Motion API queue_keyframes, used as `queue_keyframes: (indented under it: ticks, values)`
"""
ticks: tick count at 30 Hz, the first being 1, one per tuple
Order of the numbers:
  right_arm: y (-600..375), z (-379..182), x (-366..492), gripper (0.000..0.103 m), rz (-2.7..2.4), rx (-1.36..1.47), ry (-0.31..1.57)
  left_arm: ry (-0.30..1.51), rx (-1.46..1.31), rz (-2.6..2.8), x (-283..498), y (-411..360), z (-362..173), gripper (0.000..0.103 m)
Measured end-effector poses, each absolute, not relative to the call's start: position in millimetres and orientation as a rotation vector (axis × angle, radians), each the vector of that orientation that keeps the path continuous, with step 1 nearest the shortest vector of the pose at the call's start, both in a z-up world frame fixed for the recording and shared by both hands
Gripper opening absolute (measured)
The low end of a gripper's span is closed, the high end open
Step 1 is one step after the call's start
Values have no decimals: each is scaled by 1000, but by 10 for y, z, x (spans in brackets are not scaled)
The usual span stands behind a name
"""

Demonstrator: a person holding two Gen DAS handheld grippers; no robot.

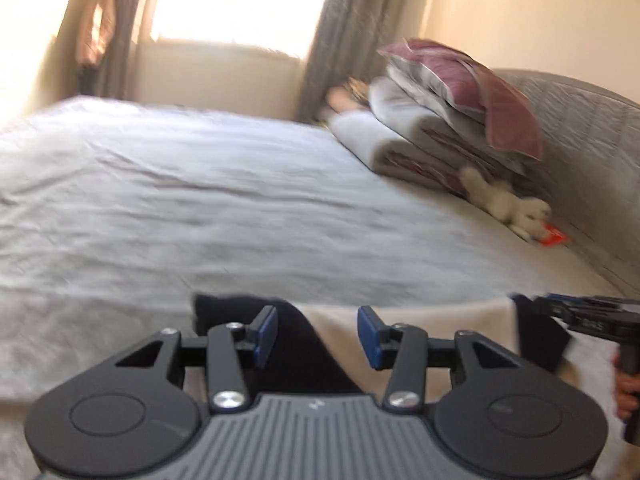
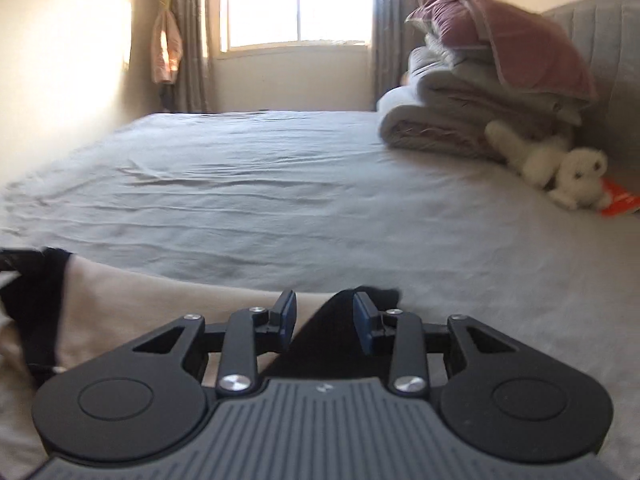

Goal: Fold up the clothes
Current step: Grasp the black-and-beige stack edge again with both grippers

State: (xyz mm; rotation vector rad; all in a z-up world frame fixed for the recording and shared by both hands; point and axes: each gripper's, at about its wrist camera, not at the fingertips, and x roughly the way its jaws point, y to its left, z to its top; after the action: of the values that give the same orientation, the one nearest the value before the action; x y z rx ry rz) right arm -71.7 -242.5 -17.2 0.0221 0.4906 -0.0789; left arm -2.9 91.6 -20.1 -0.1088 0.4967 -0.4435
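The left tongs [image 1: 317, 334] stood open, their blue pads [image 1: 266, 330] apart with nothing pressed between them, over a beige garment [image 1: 340, 328] with dark trim that lay on the near edge of the bed [image 1: 200, 200]. A dark strip of that garment ran down between the pads without touching either, as far as the blurred view let me tell. The right tongs [image 2: 325, 322] were open as well; a dark corner of the same garment [image 2: 140, 304] rose between their pads [image 2: 365, 326], close to the right one, but no squeeze showed. In the left wrist view the right tongs [image 1: 576, 314] appeared at 3 o'clock, with a person's fingers [image 1: 626, 394] on the handle. Farther out, the grey sheet spread wrinkled toward 12 o'clock. At 2 o'clock sat a pile of folded bedding [image 2: 460, 120] topped by a pink pillow [image 2: 508, 40], and against its base lay a white soft toy [image 2: 560, 172], just beside a red-orange card [image 2: 618, 200]. A window [image 2: 300, 0] with grey curtains stood at 12 o'clock.
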Motion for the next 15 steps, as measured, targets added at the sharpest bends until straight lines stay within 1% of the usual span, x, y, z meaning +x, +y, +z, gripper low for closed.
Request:
queue_keyframes:
  ticks: [4, 6, 7, 8, 9, 11, 15]
  values:
    - [-2793, -224, -585, 36, -101, 207, 504, 468, -153, -446, 138, 1002, -200, 43]
    - [-3074, -249, -554, 36, -104, 351, 501, 479, -156, -463, 203, 976, -237, 37]
    - [-3207, -262, -549, 36, -100, 436, 507, 485, -145, -470, 218, 947, -268, 32]
    - [-3359, -290, -540, 36, -89, 524, 514, 495, -125, -469, 233, 899, -312, 30]
    - [-3472, -305, -529, 36, -73, 610, 517, 506, -102, -467, 249, 845, -360, 29]
    - [-3644, -319, -518, 31, -47, 718, 509, 514, -59, -463, 247, 788, -443, 29]
    - [-3750, -327, -477, 30, -17, 768, 548, 516, -1, -461, 211, 686, -546, 29]
